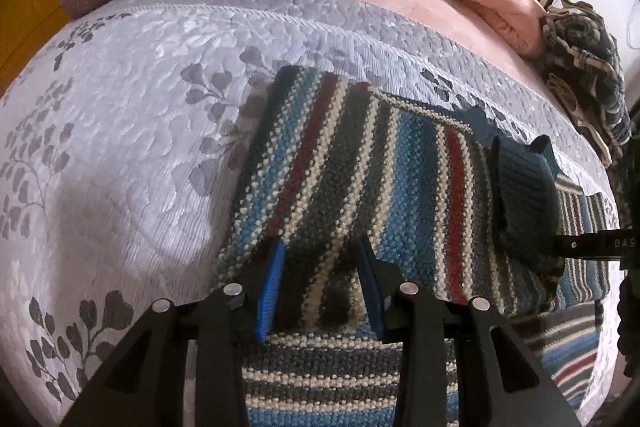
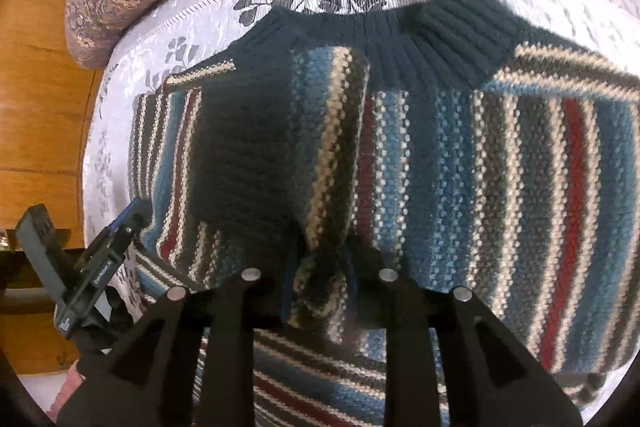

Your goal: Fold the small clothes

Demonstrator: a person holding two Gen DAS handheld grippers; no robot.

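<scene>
The right tool (image 2: 318, 291) is pinching a bunched fold of the striped sweater (image 2: 500, 167), whose stripes are running straight ahead, while the left tool (image 1: 320, 287) is hovering open above it.

Soft daylight, fisheye warp, right view blurry.

The striped sweater (image 1: 360, 167) was cut off at the lower edge; its fold hid the right gripper's fingertips (image 2: 318, 291).
</scene>
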